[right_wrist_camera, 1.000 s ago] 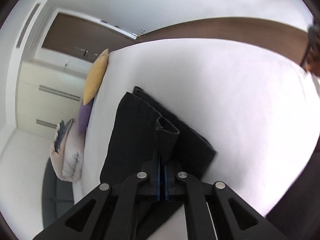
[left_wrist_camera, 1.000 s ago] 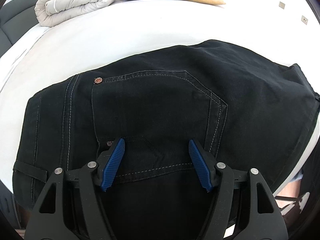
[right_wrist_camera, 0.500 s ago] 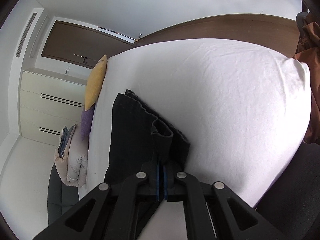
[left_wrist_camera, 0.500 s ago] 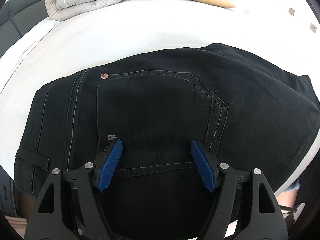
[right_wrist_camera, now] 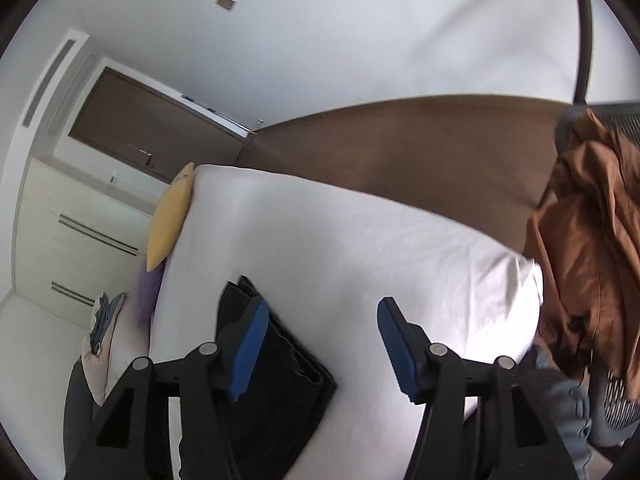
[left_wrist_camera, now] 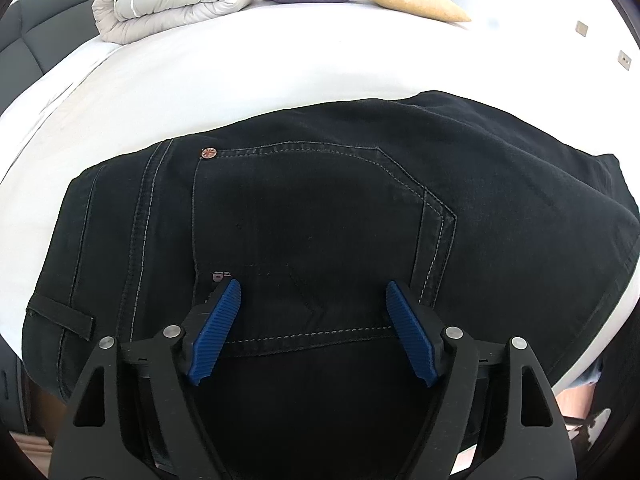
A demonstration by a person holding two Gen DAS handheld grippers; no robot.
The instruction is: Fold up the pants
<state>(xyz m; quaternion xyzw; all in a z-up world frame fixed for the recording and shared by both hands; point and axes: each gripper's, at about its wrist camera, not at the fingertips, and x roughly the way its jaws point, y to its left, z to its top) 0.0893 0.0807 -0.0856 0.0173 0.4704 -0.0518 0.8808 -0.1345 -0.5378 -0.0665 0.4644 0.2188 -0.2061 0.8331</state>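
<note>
— What are the claws doing?
— The left gripper (left_wrist_camera: 313,300) is spread wide over the back pocket of the black pants (left_wrist_camera: 320,216), holding nothing. The right gripper (right_wrist_camera: 320,322) is spread too, empty.
— And the pants?
— Folded on the white bed (left_wrist_camera: 240,76). Only the right wrist view shows their stacked edge (right_wrist_camera: 292,364) and the brown garment (right_wrist_camera: 592,240) at far right.

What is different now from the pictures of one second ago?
The right claw let go of the folded black denim pants: its jaws were shut on a fabric edge and now stand wide open, and the edge has dropped flat. The left claw stayed open above the pants on the white bed.
</note>
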